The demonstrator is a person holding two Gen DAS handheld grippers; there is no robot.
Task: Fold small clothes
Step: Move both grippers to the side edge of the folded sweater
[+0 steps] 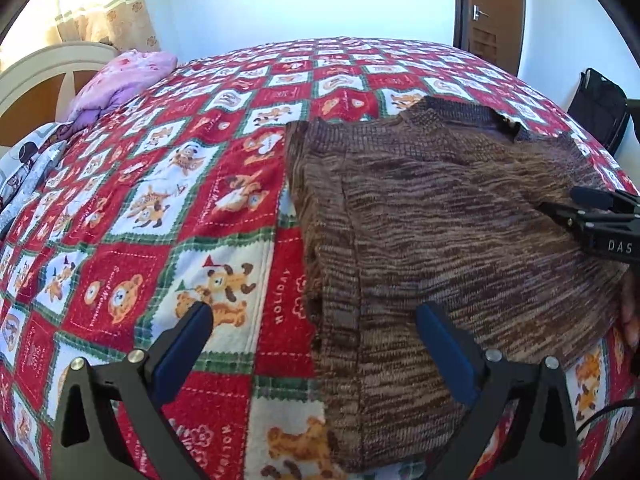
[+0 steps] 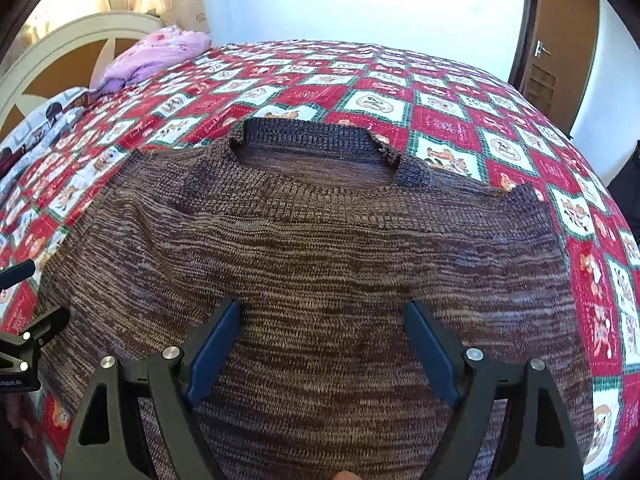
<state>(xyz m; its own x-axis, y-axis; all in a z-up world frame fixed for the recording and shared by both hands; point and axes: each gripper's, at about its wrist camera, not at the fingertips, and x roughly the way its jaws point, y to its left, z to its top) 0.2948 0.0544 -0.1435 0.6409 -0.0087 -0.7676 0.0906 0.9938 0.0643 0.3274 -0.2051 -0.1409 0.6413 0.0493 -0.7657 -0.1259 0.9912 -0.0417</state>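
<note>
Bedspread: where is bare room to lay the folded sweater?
Free: the bedspread between the brown knit sweater and the pink bedding, and beyond the collar. Crowded: the left tool and right tool open over the sweater.

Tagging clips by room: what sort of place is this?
Most likely a bedroom: a bed with a quilt and headboard, a curtain, a door. A sweater lies on the quilt.

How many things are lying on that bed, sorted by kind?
Brown knitted sweater: 1
Pink-purple bundle of bedding near the headboard: 1
Grey-white printed cloth at the bed's edge: 1
Total: 3, all on the red patchwork quilt.
</note>
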